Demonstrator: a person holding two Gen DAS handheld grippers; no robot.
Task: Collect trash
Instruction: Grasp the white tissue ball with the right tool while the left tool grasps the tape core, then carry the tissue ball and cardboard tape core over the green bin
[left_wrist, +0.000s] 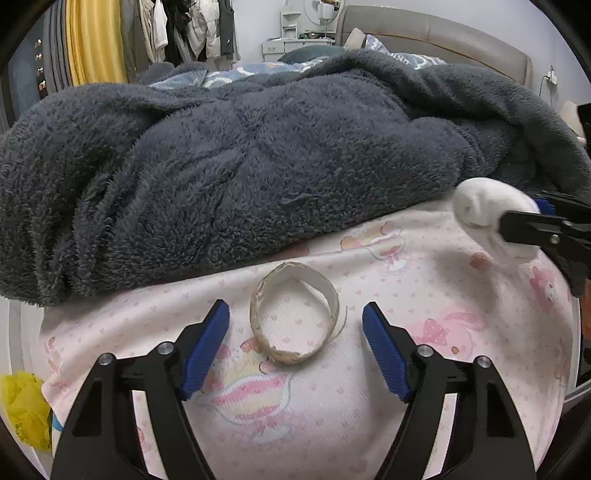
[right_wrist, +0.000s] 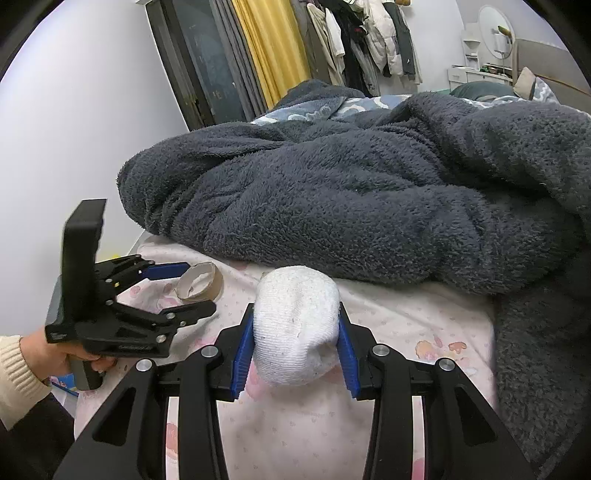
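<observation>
A cardboard tape ring lies on the pink patterned sheet. My left gripper is open, its blue fingers on either side of the ring without touching it. The ring and the left gripper also show at the left of the right wrist view. My right gripper is shut on a rolled white sock and holds it above the sheet. In the left wrist view the sock and right gripper are at the right edge.
A thick dark grey fleece blanket is heaped across the bed behind the sheet, also in the right wrist view. A yellow plastic bag sits low at the left, off the bed. Curtains and hanging clothes stand behind.
</observation>
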